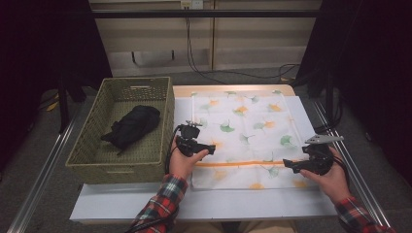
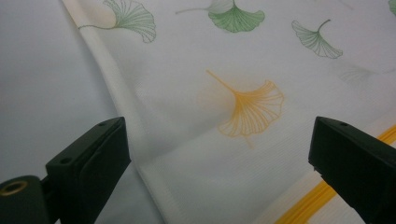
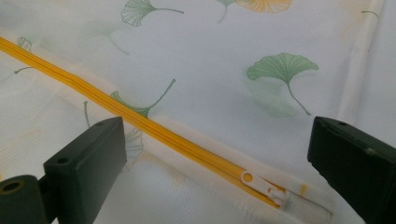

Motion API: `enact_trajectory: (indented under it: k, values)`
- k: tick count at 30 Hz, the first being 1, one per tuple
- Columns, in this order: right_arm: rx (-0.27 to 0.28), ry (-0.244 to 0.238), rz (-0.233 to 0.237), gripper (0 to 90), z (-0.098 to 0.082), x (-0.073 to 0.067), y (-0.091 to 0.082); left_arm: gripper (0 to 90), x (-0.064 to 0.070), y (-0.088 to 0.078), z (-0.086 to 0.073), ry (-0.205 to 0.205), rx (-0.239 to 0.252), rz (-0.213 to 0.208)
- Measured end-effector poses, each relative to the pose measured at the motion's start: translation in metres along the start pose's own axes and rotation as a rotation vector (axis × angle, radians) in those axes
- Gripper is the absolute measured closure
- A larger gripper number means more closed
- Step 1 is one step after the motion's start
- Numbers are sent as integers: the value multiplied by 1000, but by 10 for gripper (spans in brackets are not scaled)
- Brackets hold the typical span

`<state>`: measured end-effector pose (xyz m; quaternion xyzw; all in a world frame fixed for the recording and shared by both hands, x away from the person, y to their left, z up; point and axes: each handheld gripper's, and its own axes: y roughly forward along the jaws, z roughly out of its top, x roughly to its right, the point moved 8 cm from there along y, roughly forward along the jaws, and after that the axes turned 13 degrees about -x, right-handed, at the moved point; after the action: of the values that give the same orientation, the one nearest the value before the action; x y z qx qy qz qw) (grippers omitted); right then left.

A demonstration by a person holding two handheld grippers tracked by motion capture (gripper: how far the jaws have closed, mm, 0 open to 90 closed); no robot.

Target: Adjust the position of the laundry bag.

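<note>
My left gripper hangs over the left edge of the bag, with its jaws wide and nothing in them. My right gripper hangs over the bag's right end, near the zip, and its jaws are wide and hold nothing too. The bag lies flat on the table, right in front of me.

I think the bag is light, thin and floppy. It will bend and slide when I pull it. A good spot to hold is the edge, or the little white zip tab.

The right gripper view shows me that tab at the end of the yellow zip, which looks shut. From the high view the tab is too small to see. The left gripper view shows the bag's soft edge up close.

Further off, on the left, a basket holds a black bundle.
</note>
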<state>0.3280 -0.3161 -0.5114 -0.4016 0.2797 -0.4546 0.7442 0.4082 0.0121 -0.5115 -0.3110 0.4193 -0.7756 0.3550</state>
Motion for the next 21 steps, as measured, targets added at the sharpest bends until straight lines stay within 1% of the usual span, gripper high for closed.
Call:
enact_trajectory:
  k: [3, 6, 7, 8, 9, 11, 12, 13, 14, 15, 16, 17, 18, 19, 20, 21]
  values:
    - [-5, 2, -3, 40, -1, 0, -1, 45, -3, -1, 1, -8, 2, 4]
    - [-2, 1, 0, 40, 0, 0, -1, 45, -5, 0, 2, -25, 12, -5]
    - [-1, 4, 0, 40, 0, 0, -1, 45, -10, 0, 1, -36, 2, 4]
    - [-2, 4, 0, 40, 0, 0, -1, 46, -10, 0, 1, -36, 2, 4]
    - [-1, 4, -1, 40, 0, 0, -1, 44, -11, 0, 2, -55, 9, 4]
    - [0, -9, -2, 40, 0, 2, -1, 38, -16, 2, 2, -62, -8, 10]
    - [0, -9, -2, 40, 0, 2, -1, 35, -16, 2, 2, -62, -8, 10]
    - [0, 3, 3, 41, 0, 1, -1, 35, -18, 3, 3, -78, -7, 16]
    - [-3, 16, 11, 42, -1, 0, 0, 38, -21, 4, 5, -86, -12, 9]
    - [-6, 21, 9, 42, -1, 0, 0, 39, -23, 5, 6, -102, -1, 8]
    - [1, 7, 5, 42, 0, 0, 1, 49, -23, 5, 6, -102, -1, 8]
    - [-3, 8, 14, 42, 0, -1, 2, 52, -28, 8, 9, -129, 0, 22]
    - [-3, 7, 12, 42, 0, -2, 1, 67, -28, 8, 9, -129, 0, 22]
    - [-7, 12, 13, 42, 0, -3, 0, 103, -32, 8, 12, -137, 5, 34]
    - [0, -2, 16, 42, 1, -3, 0, 142, -33, 8, 14, -131, 10, 44]
    - [6, -7, 15, 42, 1, -2, 0, 182, -33, 8, 14, -131, 10, 44]
